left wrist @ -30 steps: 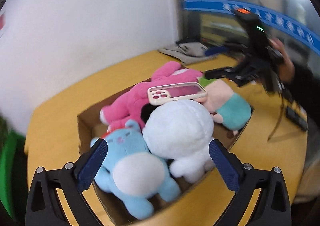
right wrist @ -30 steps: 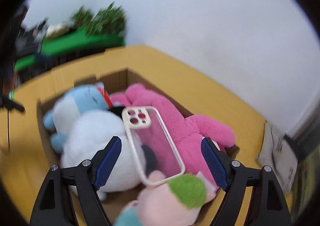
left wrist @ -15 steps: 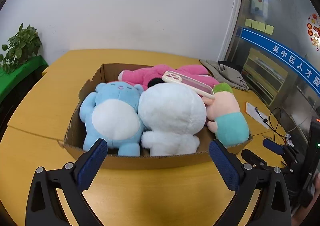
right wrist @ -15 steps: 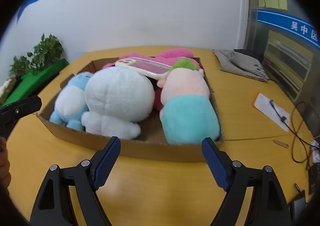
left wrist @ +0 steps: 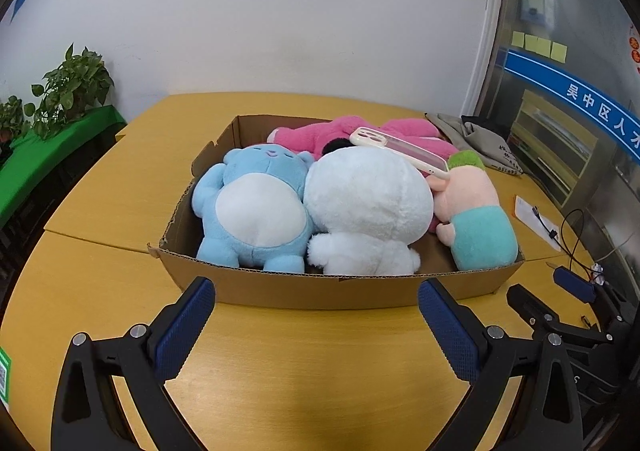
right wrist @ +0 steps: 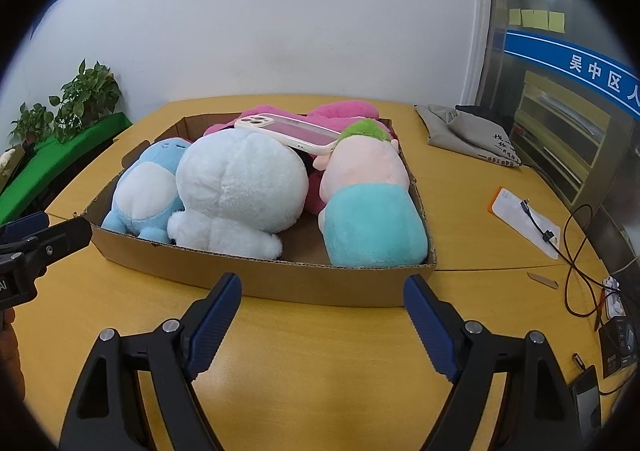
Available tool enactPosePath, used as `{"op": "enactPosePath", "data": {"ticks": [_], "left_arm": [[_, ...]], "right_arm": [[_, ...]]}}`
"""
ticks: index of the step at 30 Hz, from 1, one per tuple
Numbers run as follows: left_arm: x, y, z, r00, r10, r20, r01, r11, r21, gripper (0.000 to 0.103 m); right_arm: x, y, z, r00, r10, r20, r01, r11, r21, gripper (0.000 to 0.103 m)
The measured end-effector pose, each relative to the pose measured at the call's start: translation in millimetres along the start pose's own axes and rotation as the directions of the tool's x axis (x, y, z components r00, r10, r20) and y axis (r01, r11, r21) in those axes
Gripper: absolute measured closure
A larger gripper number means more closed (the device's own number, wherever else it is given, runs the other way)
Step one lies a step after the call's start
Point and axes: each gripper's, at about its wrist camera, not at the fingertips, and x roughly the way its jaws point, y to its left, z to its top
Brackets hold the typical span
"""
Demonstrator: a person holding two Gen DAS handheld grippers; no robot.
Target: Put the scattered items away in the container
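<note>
Cardboard box (left wrist: 336,293) sits at twelve o'clock from both my grippers, holding blue (left wrist: 256,207), white (left wrist: 368,207), pink (left wrist: 344,133) and teal (left wrist: 480,235) plush toys, a phone case (left wrist: 400,151) resting on top. My left gripper (left wrist: 316,321) and right gripper (right wrist: 322,319) both hover spread over the table (left wrist: 320,371), gripping nothing.

Left wrist view low over the table (left wrist: 304,351), near, facing the cardboard box (left wrist: 340,291) and white wall, right wrist view alongside, further right, facing likewise, both sharing box, plush toys, phone case (right wrist: 292,133), potted plants (right wrist: 86,99)
</note>
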Motion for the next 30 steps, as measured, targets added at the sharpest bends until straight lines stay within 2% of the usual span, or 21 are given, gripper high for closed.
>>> {"op": "enactPosePath", "data": {"ticks": [6,12,23,30], "left_arm": [[-0.9,0.2,-1.9,1.0,0.018,0.003,-0.018,1.0,0.013,0.0],[4.9,-3.7,-2.8,1.0,0.005,0.001,-0.005,1.0,0.018,0.0],[16.2,-4.1,-8.7,0.997,0.075,-0.022,-0.073,0.995,0.062,0.0],[21.1,-8.8,-9.5,0.998,0.058,-0.021,-0.056,0.996,0.069,0.0]], "right_arm": [[2.4,2.1,-4.1,1.0,0.008,-0.01,-0.008,1.0,0.0,0.02],[3.2,-0.3,-5.2,1.0,-0.009,-0.011,0.009,1.0,-0.002,0.02],[16.2,-3.2,-4.2,1.0,-0.007,-0.017,0.008,0.999,0.031,0.02],[24.2,3.2,-6.1,0.999,0.003,-0.032,-0.003,1.0,0.009,0.02]]}}
